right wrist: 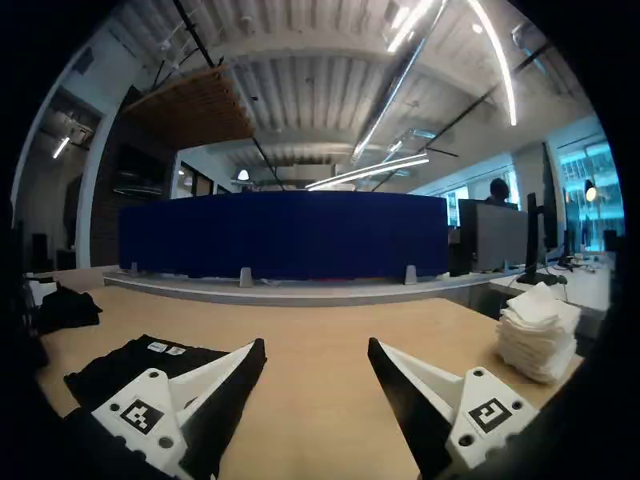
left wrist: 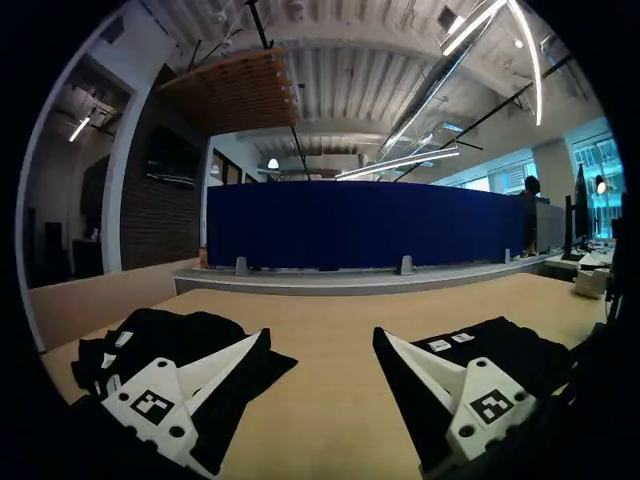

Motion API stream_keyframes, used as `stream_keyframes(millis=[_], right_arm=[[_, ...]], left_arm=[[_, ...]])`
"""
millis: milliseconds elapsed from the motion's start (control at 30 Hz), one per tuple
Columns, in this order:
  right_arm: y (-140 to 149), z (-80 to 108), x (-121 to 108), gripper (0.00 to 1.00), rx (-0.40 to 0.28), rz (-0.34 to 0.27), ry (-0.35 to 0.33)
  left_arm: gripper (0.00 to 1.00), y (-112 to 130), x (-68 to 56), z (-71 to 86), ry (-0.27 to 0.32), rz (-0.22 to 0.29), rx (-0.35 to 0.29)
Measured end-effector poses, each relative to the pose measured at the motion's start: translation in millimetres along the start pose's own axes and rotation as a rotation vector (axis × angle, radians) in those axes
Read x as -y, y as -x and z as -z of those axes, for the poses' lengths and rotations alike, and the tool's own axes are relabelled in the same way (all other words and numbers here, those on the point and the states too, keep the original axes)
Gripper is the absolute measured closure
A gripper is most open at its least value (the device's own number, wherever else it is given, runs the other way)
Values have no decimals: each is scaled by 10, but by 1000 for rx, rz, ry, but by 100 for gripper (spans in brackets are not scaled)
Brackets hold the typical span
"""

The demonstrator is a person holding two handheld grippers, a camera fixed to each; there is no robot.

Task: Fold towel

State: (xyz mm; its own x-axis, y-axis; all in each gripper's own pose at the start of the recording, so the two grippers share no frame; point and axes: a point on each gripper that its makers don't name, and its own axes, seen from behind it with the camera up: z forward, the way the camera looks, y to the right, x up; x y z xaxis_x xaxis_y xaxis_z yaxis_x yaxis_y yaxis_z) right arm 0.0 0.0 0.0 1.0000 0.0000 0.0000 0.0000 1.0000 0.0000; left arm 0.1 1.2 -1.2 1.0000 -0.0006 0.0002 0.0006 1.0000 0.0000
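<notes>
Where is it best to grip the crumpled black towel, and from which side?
On the crumpled black towel, probably the loose corner pointing at the table middle. Bring the left gripper in low from that side: the cloth lies bunched, but this corner sticks out thin and free.

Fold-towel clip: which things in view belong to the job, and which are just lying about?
Job: left tongs and right tongs, both open; folded black towel; crumpled black towel; table.
Lying about: stack of white cloths; blue partition; monitor.
</notes>
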Motion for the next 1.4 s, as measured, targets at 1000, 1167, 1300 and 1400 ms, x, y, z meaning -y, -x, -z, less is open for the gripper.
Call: stream_keyframes(millis=[1000, 1167, 1300, 1400], right_arm=[[-5, -8, 7, 0, 0, 1, 0], [-5, -9, 7, 0, 0, 1, 0], [-5, -15, 7, 0, 0, 1, 0], [-7, -16, 7, 0, 0, 1, 0]], left_arm=[[6, -25, -36, 19, 1, -6, 0], [6, -17, -35, 13, 1, -6, 0], [6, -14, -28, 11, 1, -6, 0], [5, -10, -27, 9, 1, -6, 0]])
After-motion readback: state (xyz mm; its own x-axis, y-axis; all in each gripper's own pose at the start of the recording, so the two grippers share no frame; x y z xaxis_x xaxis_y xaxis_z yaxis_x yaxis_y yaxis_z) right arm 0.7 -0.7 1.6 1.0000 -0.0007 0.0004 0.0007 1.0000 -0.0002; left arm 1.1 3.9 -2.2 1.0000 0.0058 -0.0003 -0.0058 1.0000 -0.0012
